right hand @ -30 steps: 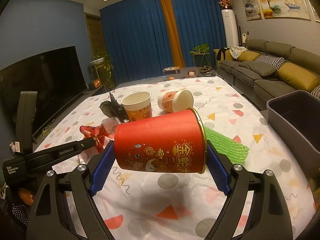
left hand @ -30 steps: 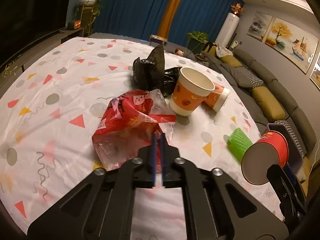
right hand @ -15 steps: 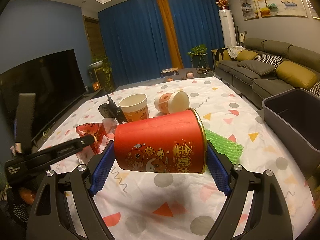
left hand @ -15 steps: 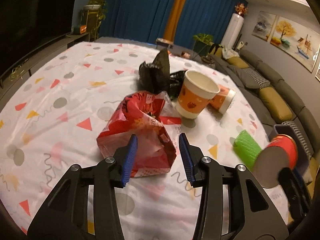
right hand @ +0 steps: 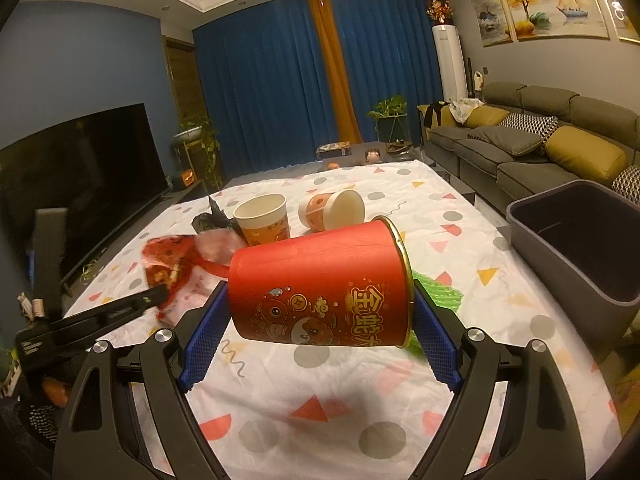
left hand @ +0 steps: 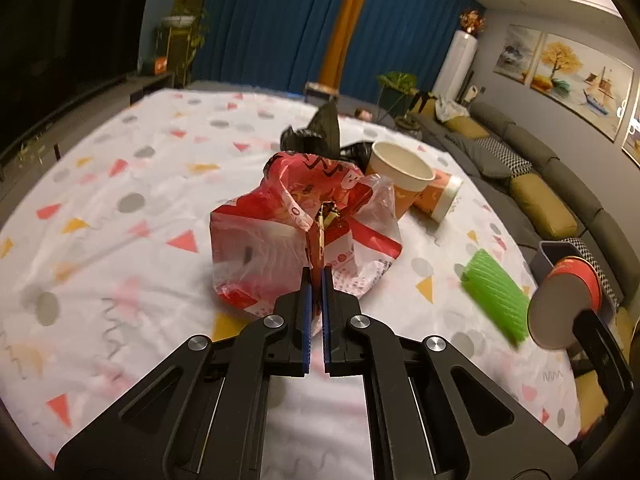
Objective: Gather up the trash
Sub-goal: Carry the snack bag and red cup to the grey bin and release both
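Note:
My left gripper (left hand: 316,276) is shut on a fold of the red and clear plastic bag (left hand: 288,236), which bulges just ahead of the fingers over the patterned tablecloth (left hand: 120,208). The bag also shows in the right wrist view (right hand: 176,264). My right gripper (right hand: 316,320) is shut on a red paper cup (right hand: 320,288), held on its side above the table; it also shows at the right in the left wrist view (left hand: 568,304). A grey bin (right hand: 576,248) stands at the table's right edge.
An upright orange paper cup (left hand: 400,184), another orange cup on its side (left hand: 440,196), a crumpled black bag (left hand: 320,136) and a green foam sleeve (left hand: 496,296) lie on the table. A sofa (right hand: 540,144) runs along the right, a TV (right hand: 80,184) along the left.
My left gripper opened around the red bag, then shut on its fold and now holds it. My right gripper kept the red cup and barely moved.

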`<state>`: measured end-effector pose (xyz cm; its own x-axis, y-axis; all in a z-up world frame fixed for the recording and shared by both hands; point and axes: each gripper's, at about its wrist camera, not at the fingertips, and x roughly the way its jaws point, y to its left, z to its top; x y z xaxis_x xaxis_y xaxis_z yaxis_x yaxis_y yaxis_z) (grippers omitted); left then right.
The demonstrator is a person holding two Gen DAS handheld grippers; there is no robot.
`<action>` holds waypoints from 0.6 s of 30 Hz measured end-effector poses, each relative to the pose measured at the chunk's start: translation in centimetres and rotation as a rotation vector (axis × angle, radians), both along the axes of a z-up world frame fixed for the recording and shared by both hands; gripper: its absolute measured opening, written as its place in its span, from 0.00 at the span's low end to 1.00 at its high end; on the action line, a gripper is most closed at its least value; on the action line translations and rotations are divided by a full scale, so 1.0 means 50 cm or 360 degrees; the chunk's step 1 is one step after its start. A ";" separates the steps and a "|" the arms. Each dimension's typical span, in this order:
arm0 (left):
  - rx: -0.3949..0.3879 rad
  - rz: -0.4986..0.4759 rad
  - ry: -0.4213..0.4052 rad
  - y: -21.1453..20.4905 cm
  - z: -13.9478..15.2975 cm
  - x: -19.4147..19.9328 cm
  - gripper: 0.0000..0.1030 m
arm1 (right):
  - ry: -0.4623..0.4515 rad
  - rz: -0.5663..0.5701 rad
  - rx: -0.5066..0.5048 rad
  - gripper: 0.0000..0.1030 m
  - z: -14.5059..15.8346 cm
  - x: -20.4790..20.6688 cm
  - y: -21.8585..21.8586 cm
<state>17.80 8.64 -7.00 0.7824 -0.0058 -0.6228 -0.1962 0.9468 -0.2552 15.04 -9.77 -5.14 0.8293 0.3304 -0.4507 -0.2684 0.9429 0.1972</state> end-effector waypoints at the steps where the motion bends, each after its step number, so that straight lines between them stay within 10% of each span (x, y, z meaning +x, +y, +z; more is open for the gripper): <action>1: 0.0002 0.0000 -0.0026 0.002 0.007 -0.020 0.03 | -0.0006 -0.0002 -0.0002 0.81 0.002 -0.005 -0.005; 18: 0.0024 -0.0081 -0.0179 -0.047 0.063 -0.129 0.03 | -0.0077 -0.0101 -0.0019 0.81 0.021 -0.078 -0.088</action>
<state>11.36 6.26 -3.84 0.8463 -0.0385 -0.5313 -0.1188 0.9586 -0.2588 11.15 -14.18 -4.08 0.8694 0.2711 -0.4132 -0.2168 0.9606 0.1741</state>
